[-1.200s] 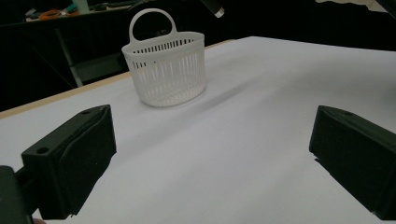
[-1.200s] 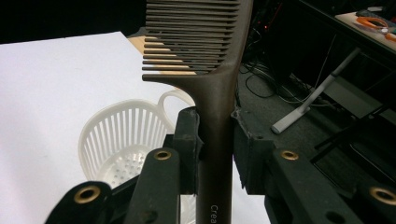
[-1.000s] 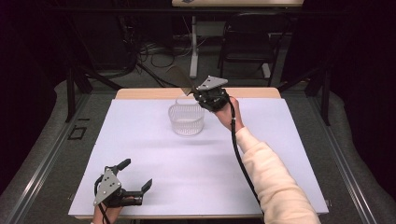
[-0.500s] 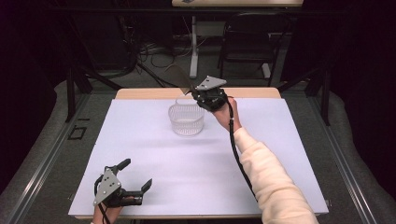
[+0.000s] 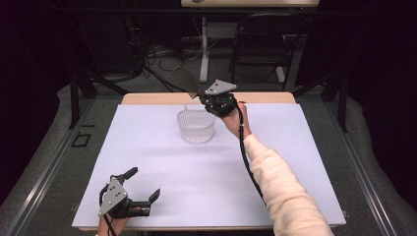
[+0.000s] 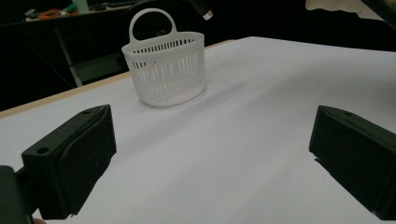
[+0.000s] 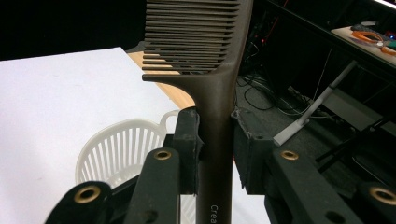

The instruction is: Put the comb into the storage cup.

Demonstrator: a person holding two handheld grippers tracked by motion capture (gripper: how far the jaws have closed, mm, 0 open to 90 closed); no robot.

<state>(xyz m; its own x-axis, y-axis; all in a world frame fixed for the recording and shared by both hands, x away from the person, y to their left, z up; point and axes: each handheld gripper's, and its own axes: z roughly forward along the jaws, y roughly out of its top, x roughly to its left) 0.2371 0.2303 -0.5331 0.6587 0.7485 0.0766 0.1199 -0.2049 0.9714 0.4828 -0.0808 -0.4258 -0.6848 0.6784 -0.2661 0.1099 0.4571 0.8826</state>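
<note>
Right gripper (image 7: 215, 140) clamped on dark comb (image 7: 205, 56) by its handle, toothed end up, held above far rim of white basket (image 5: 196, 126). Left gripper (image 5: 142, 189) idle near front table edge, jaws apart, nothing between. Risk: long comb overshooting small basket, or catching handle loop (image 6: 152, 23) and tipping the light thing. Wide bare white tabletop (image 5: 147, 147) all round; far table edge just behind basket.
</note>
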